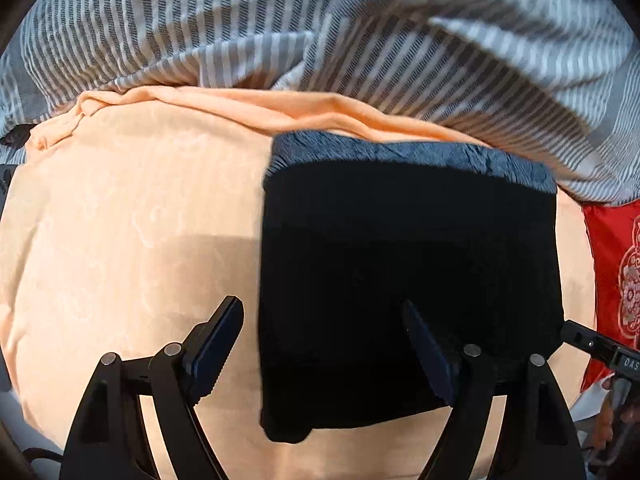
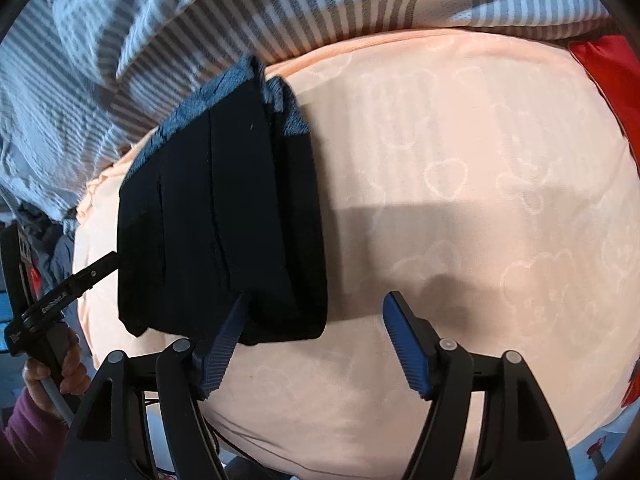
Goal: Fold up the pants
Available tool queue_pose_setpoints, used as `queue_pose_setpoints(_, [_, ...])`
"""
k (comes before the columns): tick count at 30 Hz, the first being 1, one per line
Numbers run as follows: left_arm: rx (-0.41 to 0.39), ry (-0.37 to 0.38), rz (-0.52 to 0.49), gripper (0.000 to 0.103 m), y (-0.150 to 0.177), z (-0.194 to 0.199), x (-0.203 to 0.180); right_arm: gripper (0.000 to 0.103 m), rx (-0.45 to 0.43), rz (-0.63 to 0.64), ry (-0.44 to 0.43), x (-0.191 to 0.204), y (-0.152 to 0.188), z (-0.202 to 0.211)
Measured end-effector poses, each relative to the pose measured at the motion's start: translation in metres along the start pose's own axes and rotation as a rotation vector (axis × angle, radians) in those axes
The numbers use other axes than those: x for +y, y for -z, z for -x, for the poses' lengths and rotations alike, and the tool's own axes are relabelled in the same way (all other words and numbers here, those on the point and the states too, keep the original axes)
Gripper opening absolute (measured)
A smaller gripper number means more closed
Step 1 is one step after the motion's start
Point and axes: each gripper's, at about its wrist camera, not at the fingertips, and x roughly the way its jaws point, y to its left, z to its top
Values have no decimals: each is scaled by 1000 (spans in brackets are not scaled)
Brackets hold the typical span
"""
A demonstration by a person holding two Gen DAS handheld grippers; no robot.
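Black pants folded, grippers apart

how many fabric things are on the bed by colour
black: 1, the folded pants
peach: 1, the sheet
grey and white striped: 1, the blanket
red: 1, the patterned cloth, partly cut off at the edge
total: 4

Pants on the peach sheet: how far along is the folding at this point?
Mostly done, it seems: the black pants lie as a compact layered rectangle on the peach sheet, the waistband at the far end. Nothing is in hand: the left claw and right claw are both open, holding no cloth, at the bundle's near edge. What may remain is a final tidy or moving it aside.
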Motion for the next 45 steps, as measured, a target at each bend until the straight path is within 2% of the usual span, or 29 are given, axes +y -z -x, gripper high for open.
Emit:
queue_pose_setpoints(3, [13, 18, 30, 83, -7, 0, 11, 75, -21, -28, -32, -3, -6, 3])
queue_pose_setpoints(5, [20, 41, 59, 83, -9, -1, 16, 80, -30, -39, -51, -3, -8, 4])
queue_pose_setpoints(9, [43, 65, 84, 83, -10, -6, 24, 82, -40, -33, -49, -2, -14, 1])
queue_pose_setpoints(12, [81, 126, 96, 83, -11, -17, 25, 82, -40, -24, -64, -3, -20, -2])
queue_pose_setpoints(22, [180, 288, 140, 83, -12, -37, 43, 82, 20, -53, -248, -12, -52, -29])
queue_pose_setpoints(29, [189, 315, 129, 83, -24, -51, 43, 82, 87, -55, -377, -15, -62, -51])
queue_pose_setpoints(34, [197, 331, 108, 83, -35, -64, 48, 82, 83, -12, -438, -16, -63, -64])
queue_pose_setpoints(35, [198, 341, 109, 84, -35, -66, 48, 82, 82, -7, -449, -13, -64, -67])
queue_pose_setpoints(36, [199, 347, 111, 91, -36, -68, 48, 82, 81, -1, -460, -12, -65, -69])
queue_pose_setpoints(42, [205, 371, 136, 92, -34, -78, 50, 82, 81, 37, -488, 5, -69, -85])
queue_pose_setpoints(45, [197, 356, 132, 94, -31, -79, 46, 82, 92, 12, -487, 8, -71, -89])
